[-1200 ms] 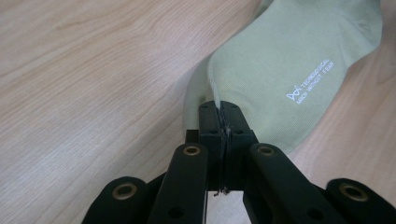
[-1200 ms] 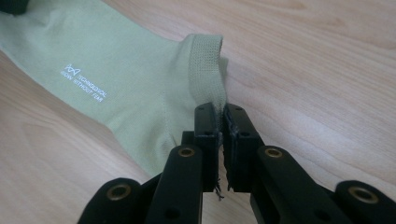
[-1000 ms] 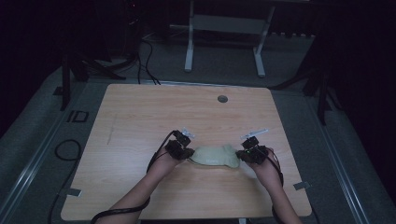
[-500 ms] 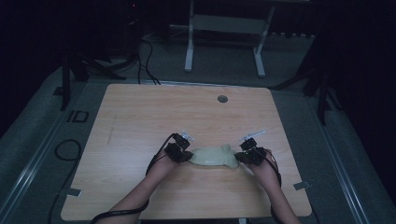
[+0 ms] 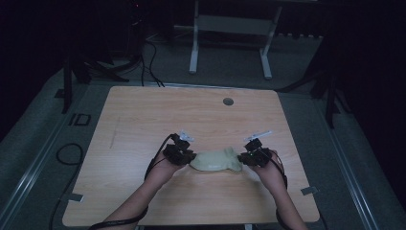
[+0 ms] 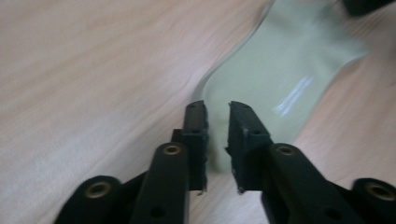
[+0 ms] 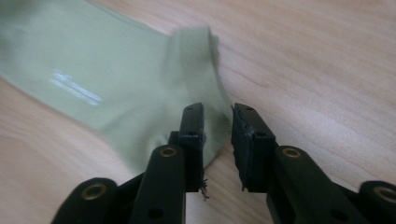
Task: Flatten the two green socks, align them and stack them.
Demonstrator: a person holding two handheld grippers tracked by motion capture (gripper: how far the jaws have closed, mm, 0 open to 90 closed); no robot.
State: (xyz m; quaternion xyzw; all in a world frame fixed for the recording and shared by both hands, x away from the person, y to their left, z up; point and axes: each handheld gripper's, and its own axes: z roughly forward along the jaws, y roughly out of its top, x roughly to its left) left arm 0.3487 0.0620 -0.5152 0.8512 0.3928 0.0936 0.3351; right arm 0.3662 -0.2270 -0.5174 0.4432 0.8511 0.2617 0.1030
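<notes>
A pale green sock [image 5: 216, 160] lies flat on the wooden surface [image 5: 143, 115], toward the near edge and well apart from the round grommet hole [image 5: 228, 101] at the far side, which sits straight beyond the sock. The left tool [image 5: 180, 154] sits at the sock's left end and the right tool [image 5: 254, 156] at its right end, each held in a hand that comes up from the near edge. In the left gripper view the left tool [image 6: 217, 109] has its two black jaws standing a narrow gap apart over the sock's edge; the jaws have just been opening, the fabric [image 6: 280, 70] shows in the gap, and the pads do not press on it, so the tool is released. A faint white mark is printed on the sock just beyond those jaws. In the right gripper view the right tool [image 7: 218, 112] also has its jaws slightly parted and has just been opening them; the sock's cuff end [image 7: 140, 79] lies under and beside the left jaw, with bare wood under the right jaw, and nothing is pinched, so this tool is released as well. The sock rests slack between the two tools, slightly curved along its length.
</notes>
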